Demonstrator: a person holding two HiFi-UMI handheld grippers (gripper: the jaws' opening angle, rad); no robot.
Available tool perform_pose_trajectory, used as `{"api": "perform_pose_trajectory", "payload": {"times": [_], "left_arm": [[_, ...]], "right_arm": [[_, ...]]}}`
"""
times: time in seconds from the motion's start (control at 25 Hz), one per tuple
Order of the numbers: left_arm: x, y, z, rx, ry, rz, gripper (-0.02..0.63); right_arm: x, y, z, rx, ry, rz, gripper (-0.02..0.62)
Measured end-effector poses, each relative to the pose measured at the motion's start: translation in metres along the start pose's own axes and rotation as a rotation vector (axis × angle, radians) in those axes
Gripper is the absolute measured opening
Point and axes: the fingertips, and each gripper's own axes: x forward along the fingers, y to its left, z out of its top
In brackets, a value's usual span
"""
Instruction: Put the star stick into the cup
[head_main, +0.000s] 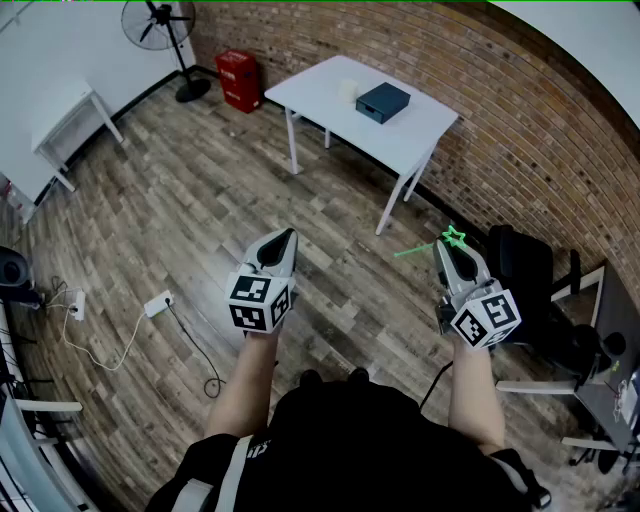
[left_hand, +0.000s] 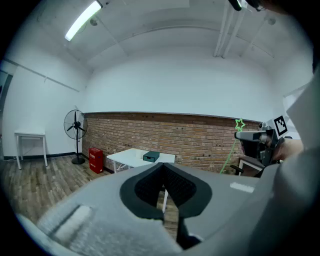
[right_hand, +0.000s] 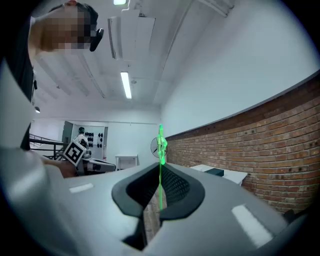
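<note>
My right gripper (head_main: 447, 250) is shut on the green star stick (head_main: 455, 238), held above the wood floor with the star at the jaw tips and the thin stem pointing left. In the right gripper view the stick (right_hand: 160, 150) stands upright between the closed jaws (right_hand: 160, 169). My left gripper (head_main: 283, 242) is shut and holds nothing; its jaws (left_hand: 162, 167) meet with no gap. A small whitish cup (head_main: 348, 90) stands on the white table (head_main: 410, 135) well ahead of both grippers. The left gripper view shows the star (left_hand: 239, 124) off to the right.
A dark blue box (head_main: 383, 101) sits on the table beside the cup. A brick wall (head_main: 540, 130) runs behind it. A standing fan (head_main: 165, 30) and a red box (head_main: 238, 78) are at the far left, and a black chair (head_main: 525, 275) is to my right. A power strip (head_main: 158, 303) lies on the floor.
</note>
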Motion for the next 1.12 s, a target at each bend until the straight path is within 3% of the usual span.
{"api": "perform_pose_trajectory", "payload": {"times": [0.4,0.72,1.12], "left_arm": [[0.031,-0.04,0.013,0.009,0.012,-0.025,0.006],[0.048,-0.087,0.012,0.031,0.033,-0.052,0.006],[0.052,-0.133,0.004,0.04,0.059,-0.078,0.006]], "right_arm": [[-0.001,-0.028,-0.014,0.008,0.018,0.039,0.009],[-0.025,-0.037,-0.023,-0.074,0.068,0.098,0.014],[-0.065,-0.065,-0.031,-0.029,0.055,0.077,0.014]]}}
